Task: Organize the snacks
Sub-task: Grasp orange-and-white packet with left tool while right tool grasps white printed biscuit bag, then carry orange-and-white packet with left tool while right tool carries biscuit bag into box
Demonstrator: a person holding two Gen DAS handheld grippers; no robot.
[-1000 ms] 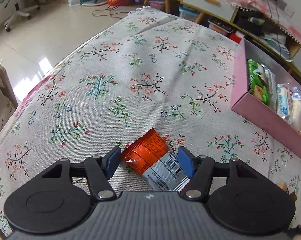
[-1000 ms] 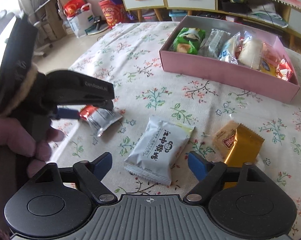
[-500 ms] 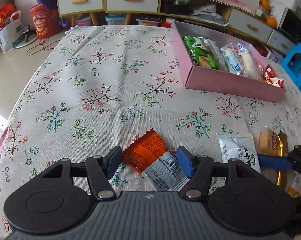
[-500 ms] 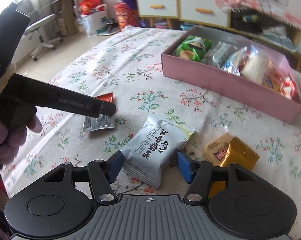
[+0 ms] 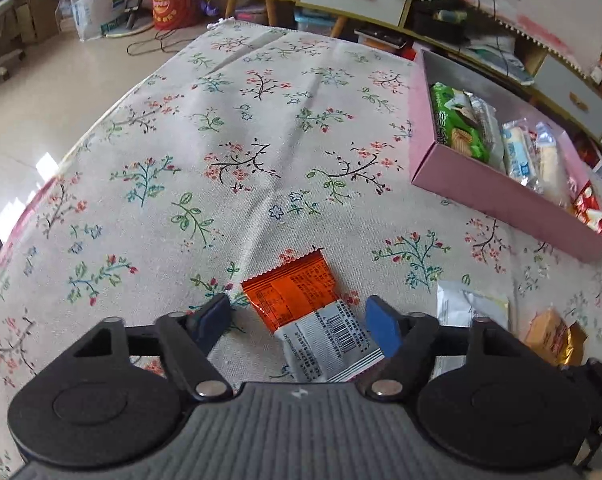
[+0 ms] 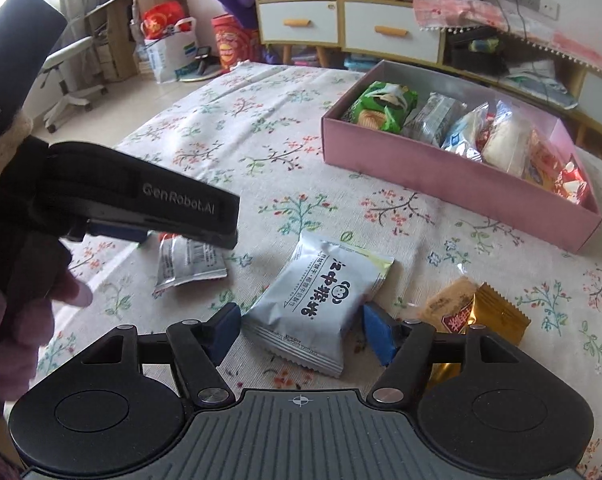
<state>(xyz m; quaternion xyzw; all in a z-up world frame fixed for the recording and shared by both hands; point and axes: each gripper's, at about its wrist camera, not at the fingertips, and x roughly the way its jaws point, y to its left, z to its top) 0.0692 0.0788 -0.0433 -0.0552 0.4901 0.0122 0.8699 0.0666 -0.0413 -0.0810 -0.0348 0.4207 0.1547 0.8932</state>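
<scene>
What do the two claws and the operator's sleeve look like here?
Both claws are alike: left claw and right claw have black linkage arms, blue pads, round black side discs and a grey ribbed body with a small crosshair mark. Seen side-on, the left one reads "GenRobot.AI" in grey. The sleeve is black with a beige cuff.

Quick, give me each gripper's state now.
Left gripper: open around the orange snack packet.
Right gripper: just opened, white biscuit packet between the fingers.

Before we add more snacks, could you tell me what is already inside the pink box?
The pink box holds a green biscuit pack, clear-wrapped white snacks and a red packet; anything beneath them is hidden.
</scene>
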